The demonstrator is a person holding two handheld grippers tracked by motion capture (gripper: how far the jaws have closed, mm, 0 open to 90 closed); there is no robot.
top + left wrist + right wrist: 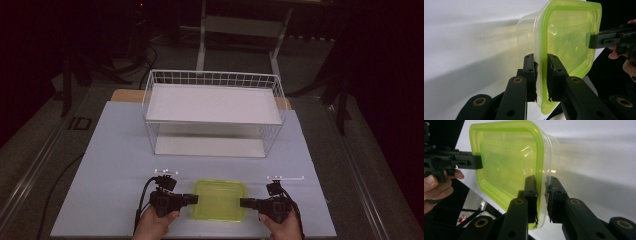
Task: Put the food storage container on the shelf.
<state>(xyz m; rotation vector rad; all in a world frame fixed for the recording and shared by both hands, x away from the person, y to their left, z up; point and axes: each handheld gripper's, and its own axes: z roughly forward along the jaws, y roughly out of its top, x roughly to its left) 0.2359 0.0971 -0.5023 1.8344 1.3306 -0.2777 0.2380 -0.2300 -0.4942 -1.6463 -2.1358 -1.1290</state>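
A clear plastic container with a lime-green lid (220, 200) rests on the pale table sheet (115, 150) near the front edge. My left gripper (194, 199) comes in level from the left, and its jaws straddle the lid's left rim. In the left gripper view the pads (534, 75) press on both sides of the green rim of the container (569, 37). My right gripper (243, 202) mirrors it on the right rim. In the right gripper view its jaws (541, 185) pinch the edge of the container (506, 162), with the left gripper (474, 161) on the far side.
A white wire basket rack (212, 105) with an upper shelf and a lower board stands at the back middle of the table. Bare sheet lies between it and the container. The front table edge runs just below both hands.
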